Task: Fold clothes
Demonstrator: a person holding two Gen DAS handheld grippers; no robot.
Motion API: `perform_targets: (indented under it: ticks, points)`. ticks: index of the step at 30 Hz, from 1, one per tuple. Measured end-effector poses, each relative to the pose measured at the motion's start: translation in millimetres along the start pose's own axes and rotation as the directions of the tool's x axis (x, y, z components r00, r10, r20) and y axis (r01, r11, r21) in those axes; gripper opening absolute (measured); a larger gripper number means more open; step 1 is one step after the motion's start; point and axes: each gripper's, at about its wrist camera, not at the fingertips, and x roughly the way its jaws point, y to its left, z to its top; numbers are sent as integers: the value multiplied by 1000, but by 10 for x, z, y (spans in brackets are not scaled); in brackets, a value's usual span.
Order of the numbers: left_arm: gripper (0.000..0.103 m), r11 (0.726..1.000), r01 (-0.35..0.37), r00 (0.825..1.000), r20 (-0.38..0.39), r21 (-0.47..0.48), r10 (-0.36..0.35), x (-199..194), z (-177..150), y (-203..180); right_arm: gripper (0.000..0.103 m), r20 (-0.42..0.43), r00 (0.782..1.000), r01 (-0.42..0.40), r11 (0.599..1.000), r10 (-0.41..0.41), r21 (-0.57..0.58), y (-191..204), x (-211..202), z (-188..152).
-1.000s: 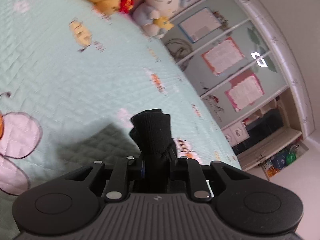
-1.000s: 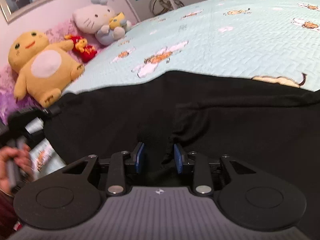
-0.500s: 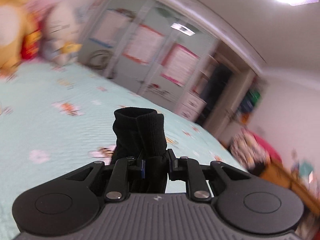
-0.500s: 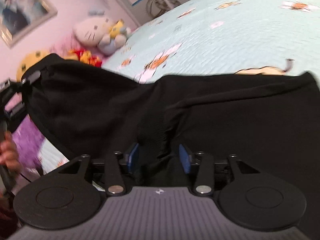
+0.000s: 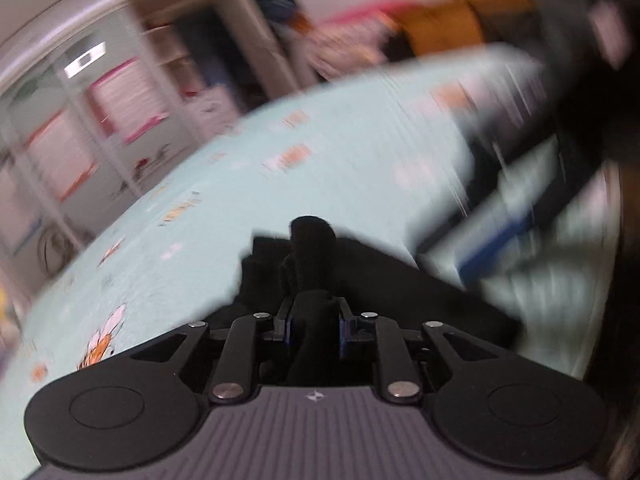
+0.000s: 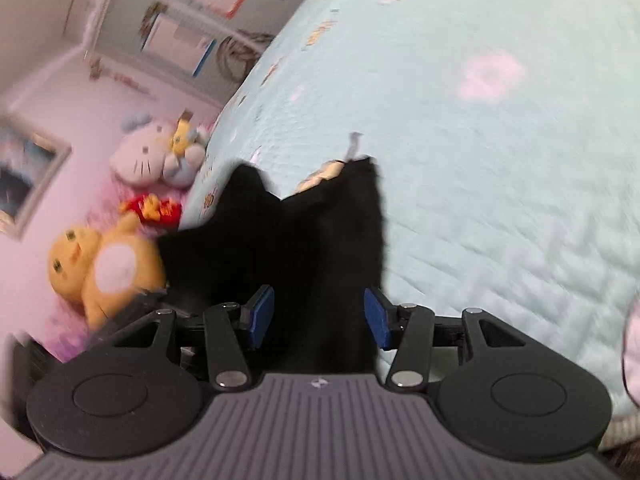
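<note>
Item: black knit garment (image 5: 312, 256), lifted over the pale green quilted bed (image 6: 500, 160); your left claw (image 5: 314, 330) pinches its bunched edge while your right claw (image 6: 320, 316) is opening around loose cloth, likely to regrip.

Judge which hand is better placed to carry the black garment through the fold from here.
Left. The left claw is clamped on a bunch of the black garment, while the right claw is opening, its blue pads clear of the cloth, over the mint bedspread.
</note>
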Motion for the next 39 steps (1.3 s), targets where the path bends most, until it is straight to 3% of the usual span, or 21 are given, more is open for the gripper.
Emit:
perform_targets:
  ticks: [4,7,11,15,19,23,27,32,39]
  points:
    - [27,996,-26,1000,6,83,26,36,-151,-119,54,6,997,-79,995,79,58,-161,46,-69]
    - [37,998,-8,1000,9,62,8,46,-161,-31,58,27,993,-118,990,116,82,-193,98,-53]
    - [47,995,89,995,45,-44,-88,-34,-53,27,62,50,989,-143,986,140,80,-143,107,-2]
    - [48,961,198,979,90,-195,-183,-164,-6,129,62,54,989,-138,988,135,65,-132,34,11]
    - [48,935,162,983,135,-316,-125,-408,-126,336,62,52,990,-136,990,133,50,-88,20,16]
    - [51,934,40,995,97,-354,-6,-626,-297,406,62,48,992,-119,993,119,-1,55,46,22]
    - [50,947,-16,998,50,-321,33,-625,-315,441,62,67,992,-100,994,103,-53,217,70,9]
    - [50,976,4,999,51,-216,8,-577,-225,254,61,49,993,-99,987,106,-126,428,151,22]
    - [50,988,20,999,-32,-156,-26,-407,-262,134,61,-22,999,21,990,-24,-138,441,437,104]
